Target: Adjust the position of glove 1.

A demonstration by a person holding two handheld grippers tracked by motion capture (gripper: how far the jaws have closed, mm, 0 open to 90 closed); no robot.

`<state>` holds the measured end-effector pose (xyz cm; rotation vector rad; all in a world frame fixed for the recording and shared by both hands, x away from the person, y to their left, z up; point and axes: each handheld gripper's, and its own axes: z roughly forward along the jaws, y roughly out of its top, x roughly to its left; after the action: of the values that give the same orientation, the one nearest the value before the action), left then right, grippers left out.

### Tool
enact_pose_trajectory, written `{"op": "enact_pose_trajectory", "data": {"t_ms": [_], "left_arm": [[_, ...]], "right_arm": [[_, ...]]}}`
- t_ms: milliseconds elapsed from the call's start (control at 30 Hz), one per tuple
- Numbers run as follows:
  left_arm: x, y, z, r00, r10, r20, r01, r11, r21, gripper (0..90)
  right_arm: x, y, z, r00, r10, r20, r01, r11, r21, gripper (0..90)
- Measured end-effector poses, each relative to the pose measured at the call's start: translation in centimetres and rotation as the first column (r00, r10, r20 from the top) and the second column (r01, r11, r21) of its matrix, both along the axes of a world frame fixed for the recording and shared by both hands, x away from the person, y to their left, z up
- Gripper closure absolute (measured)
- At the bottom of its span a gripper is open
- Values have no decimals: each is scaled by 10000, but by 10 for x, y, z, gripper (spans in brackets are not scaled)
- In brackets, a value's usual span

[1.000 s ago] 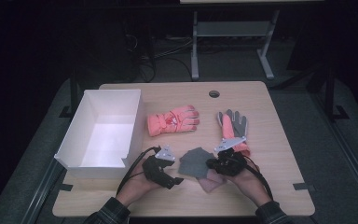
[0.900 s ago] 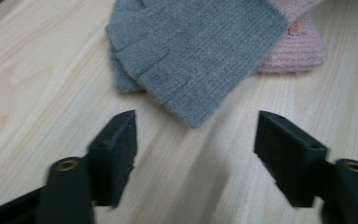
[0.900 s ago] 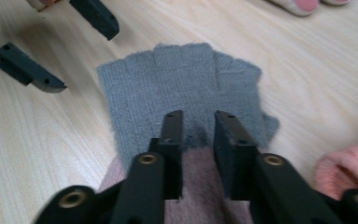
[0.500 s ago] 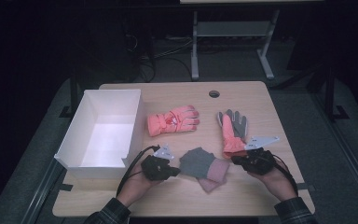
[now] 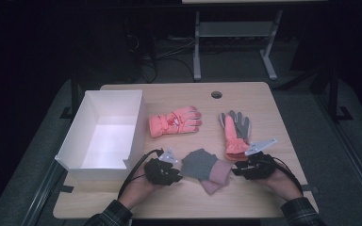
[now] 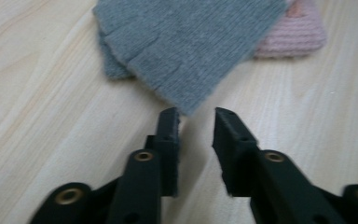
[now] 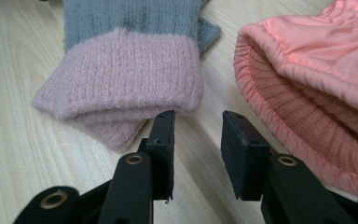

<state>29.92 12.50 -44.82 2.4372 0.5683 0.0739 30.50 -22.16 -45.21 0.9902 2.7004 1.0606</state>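
A pale wooden desk [image 5: 259, 101] with a round cable hole [image 5: 216, 94] near its upper edge fills the middle of the frame. On it lie a white open box [image 5: 104, 129] at left, a coral glove [image 5: 174, 121] at centre, a grey-palmed coral glove [image 5: 235, 129] right of centre, and stacked grey-and-pink knit gloves [image 5: 206, 166] toward the lower edge.

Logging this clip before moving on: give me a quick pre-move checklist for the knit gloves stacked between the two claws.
1. Left claw empty, jaws just been opening, nothing between them: ok.
2. Right claw empty, jaws just been opening, clear of the pink cuff: ok.
3. Grey-and-pink knit gloves lie stacked flat on the table: ok.
4. White box open, nothing visible inside: ok.
5. Coral ski glove and its mate lie apart from the stack: ok.
6. Stack edges aligned: not ok.
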Motion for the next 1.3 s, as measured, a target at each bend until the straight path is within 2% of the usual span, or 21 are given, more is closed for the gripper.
{"op": "enact_pose_trajectory", "data": {"t_ms": [100,233,333,433,500,567,667,733,800,900,1100,1133,1300], "left_arm": [[2,0,0,10000,10,64,-11,10000,67,667],[4,-6,-4,9998,164,-128,-166,9998,-105,658],[5,-9,-6,9998,143,-156,-143,9999,-11,660],[7,-10,-6,9997,117,-210,-117,9999,-10,722],[8,-10,-6,9992,100,-387,-102,9999,-34,808],[9,-11,-5,9991,14,-424,-11,10000,91,838],[11,-10,0,9997,-39,-255,42,9999,123,856],[11,-9,4,9995,281,-164,-285,9994,-205,861],[14,-6,9,9997,260,12,-259,9995,-190,865],[20,-6,14,9983,570,144,-563,9972,-485,865],[32,-10,17,9956,914,222,-898,9939,-647,865],[33,-11,16,9937,1104,183,-1086,9908,-813,865],[38,-9,18,9916,1284,120,-1270,9884,-837,866]], "right_arm": [[2,-1,0,10000,76,-62,-75,9998,159,642],[6,2,-2,9994,336,-121,-333,9991,257,655],[8,4,-3,9991,356,-236,-348,9988,341,680],[8,5,-4,9989,378,-264,-369,9988,326,770],[9,5,-4,9990,392,-208,-387,9989,269,842],[9,5,-2,9993,297,-233,-290,9991,310,868],[8,4,0,9994,289,-180,-281,9987,434,884],[7,3,3,9996,259,-89,-254,9983,516,886],[4,2,9,9997,250,60,-253,9980,582,887],[-1,2,15,9989,332,345,-356,9970,689,888],[-16,3,20,9983,523,250,-539,9961,698,891],[-19,4,20,9981,578,224,-592,9959,688,891],[-25,8,21,9957,921,123,-928,9924,805,893]]}}
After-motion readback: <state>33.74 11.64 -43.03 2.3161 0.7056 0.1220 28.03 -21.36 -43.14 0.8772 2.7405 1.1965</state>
